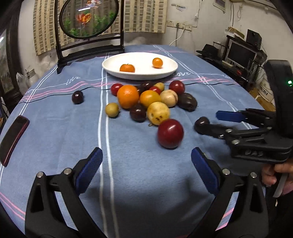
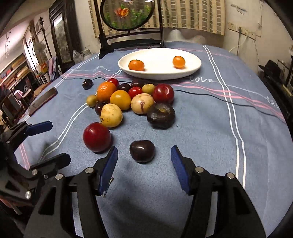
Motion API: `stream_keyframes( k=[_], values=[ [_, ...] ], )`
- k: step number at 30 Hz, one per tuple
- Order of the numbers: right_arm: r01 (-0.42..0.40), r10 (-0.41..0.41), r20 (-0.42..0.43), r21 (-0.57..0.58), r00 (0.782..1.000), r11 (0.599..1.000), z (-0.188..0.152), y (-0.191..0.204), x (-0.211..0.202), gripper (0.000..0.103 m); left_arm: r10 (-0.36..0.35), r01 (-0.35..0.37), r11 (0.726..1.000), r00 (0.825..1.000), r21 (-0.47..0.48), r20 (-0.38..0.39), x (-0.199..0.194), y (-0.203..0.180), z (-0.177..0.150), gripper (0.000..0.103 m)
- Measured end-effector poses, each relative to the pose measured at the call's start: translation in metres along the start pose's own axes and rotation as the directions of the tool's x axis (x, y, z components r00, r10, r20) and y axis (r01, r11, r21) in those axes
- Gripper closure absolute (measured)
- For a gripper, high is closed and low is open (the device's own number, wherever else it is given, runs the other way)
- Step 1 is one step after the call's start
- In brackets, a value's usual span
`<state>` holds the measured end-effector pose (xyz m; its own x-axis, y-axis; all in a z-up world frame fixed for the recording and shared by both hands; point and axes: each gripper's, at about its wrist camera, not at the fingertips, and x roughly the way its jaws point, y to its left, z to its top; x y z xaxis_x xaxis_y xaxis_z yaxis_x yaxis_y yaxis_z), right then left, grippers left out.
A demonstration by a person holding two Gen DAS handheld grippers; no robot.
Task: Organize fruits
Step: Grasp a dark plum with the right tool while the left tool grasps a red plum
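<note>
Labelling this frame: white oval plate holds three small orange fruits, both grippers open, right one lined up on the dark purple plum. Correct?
Not quite: the white oval plate holds two small orange fruits, one and another, not three, as the right wrist view shows. The rest stands: the left gripper and right gripper are open, with the dark purple plum just ahead of the right one's fingers.

Glossy red plum; matt cloth tablecloth; glazed white plate.

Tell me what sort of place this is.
Probably a lived-in home room, not a lab: a table under a blue striped tablecloth, a round painted fish screen in a dark wooden stand, a computer monitor on a cluttered desk, and loaded bookshelves.
</note>
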<state>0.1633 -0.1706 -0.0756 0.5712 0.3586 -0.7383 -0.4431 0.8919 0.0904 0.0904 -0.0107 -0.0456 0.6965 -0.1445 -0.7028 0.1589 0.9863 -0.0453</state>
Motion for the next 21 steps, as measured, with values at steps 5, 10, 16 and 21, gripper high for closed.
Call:
stream_keyframes(
  k=[5,10,16,21],
  values=[
    [-0.031,0.031,-0.036,0.004,0.999,1.000,0.004,-0.001,0.009,0.051,-0.048,0.048,0.999,0.999,0.007,0.005,0.004,-0.002,0.007,0.014],
    [-0.049,0.049,-0.080,0.009,0.996,0.999,0.004,-0.001,0.018,0.055,-0.071,0.071,0.997,0.997,0.024,-0.034,0.017,-0.005,0.010,0.022],
    [-0.060,0.063,-0.083,0.040,0.995,0.997,0.003,-0.009,0.019,0.071,-0.100,0.103,0.994,0.992,0.032,-0.075,0.034,-0.010,0.019,0.032],
    [-0.109,0.112,-0.037,0.083,0.993,0.991,0.003,-0.019,0.010,0.071,-0.111,0.117,0.992,0.989,0.047,-0.099,0.043,-0.015,0.023,0.040]
  ],
)
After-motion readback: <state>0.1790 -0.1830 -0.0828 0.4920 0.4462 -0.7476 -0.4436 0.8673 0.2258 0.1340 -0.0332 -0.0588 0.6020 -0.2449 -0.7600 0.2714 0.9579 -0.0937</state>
